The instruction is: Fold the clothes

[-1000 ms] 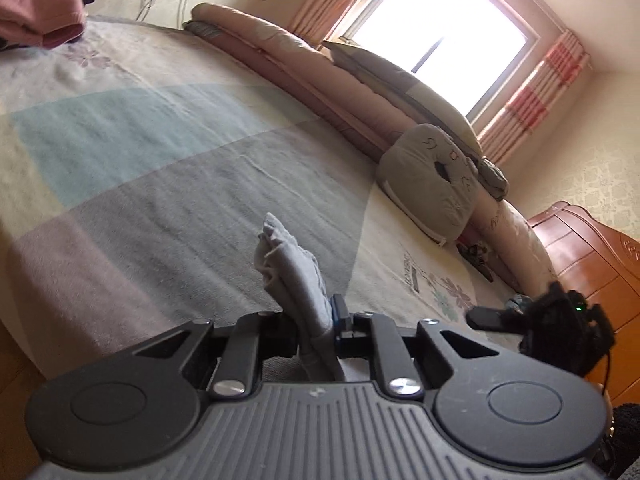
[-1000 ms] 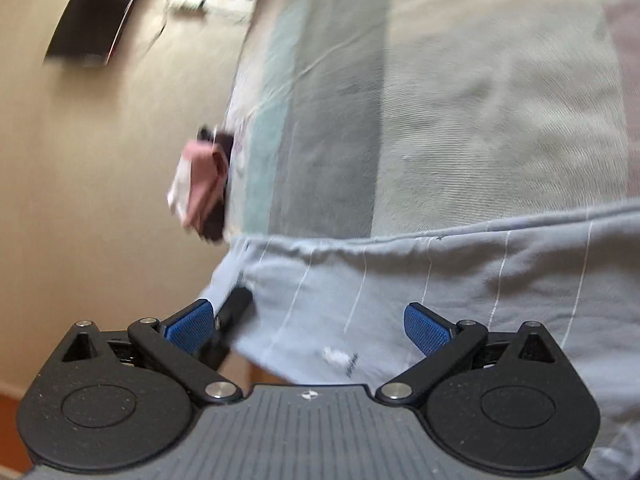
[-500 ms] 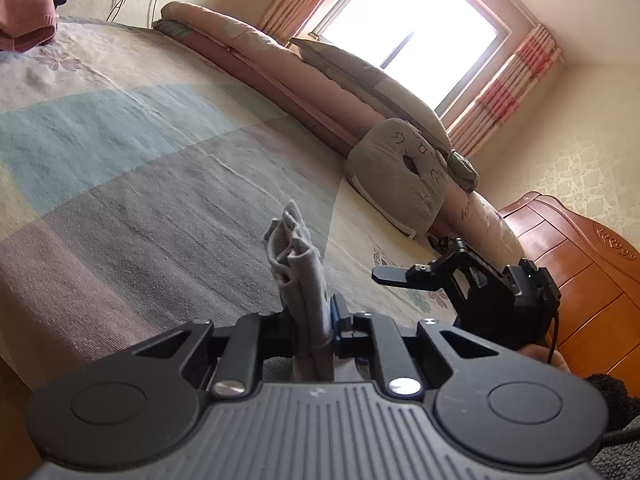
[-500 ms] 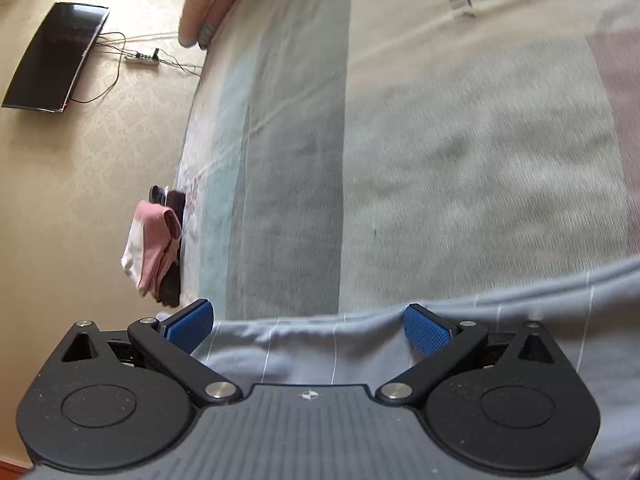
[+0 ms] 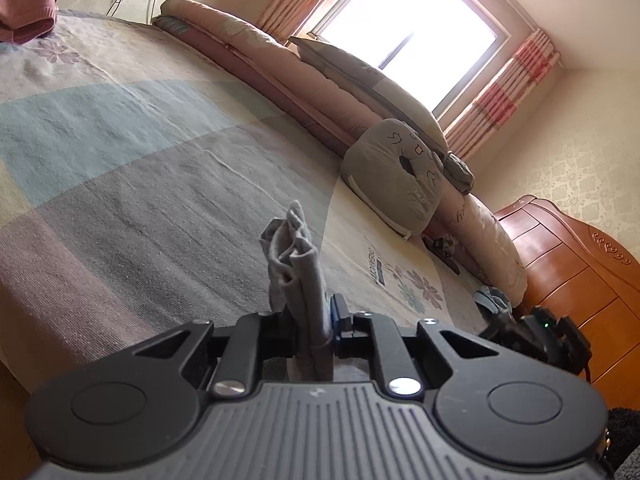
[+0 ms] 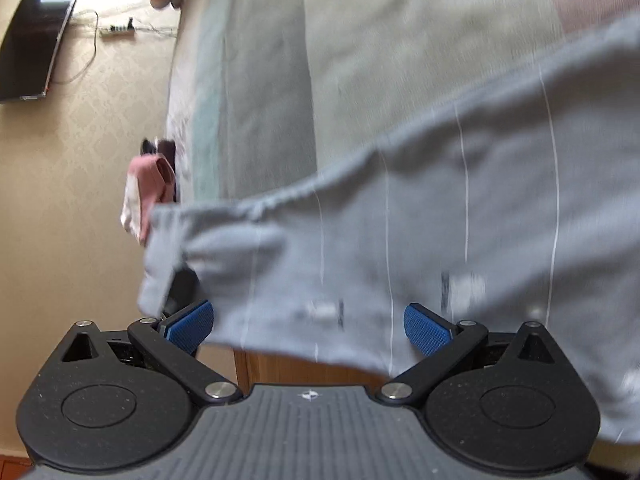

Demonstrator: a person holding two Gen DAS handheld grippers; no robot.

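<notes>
Bedding in wide bands of grey, pale blue, beige and mauve is covering the bed [image 5: 132,184], which is filling most of both views. Rolled quilts [image 5: 256,56] and pillows [image 5: 360,72] are lying along its far edge below the bright window [image 5: 412,32], with a round grey cushion [image 5: 392,184] leaning against them and a wooden cabinet [image 5: 568,264] standing at the right.

Across the right wrist view a grey garment with thin white stripes [image 6: 440,216] is hanging blurred in the air above the bed's edge, crossing in front of the right gripper [image 6: 308,324]. Its blue fingers [image 6: 426,328] are standing wide apart, and they are not pressing on the cloth.

Folded pink clothes [image 6: 146,184] are sitting at a corner of the bed, near the wall with the dark screen [image 6: 34,44].

In the left wrist view the left gripper [image 5: 316,320] is holding its fingers clamped together on a bunched fold of the same grey cloth [image 5: 294,256], which is sticking upright out of them, above the bedding. The right gripper's dark body is showing at that view's right edge.
</notes>
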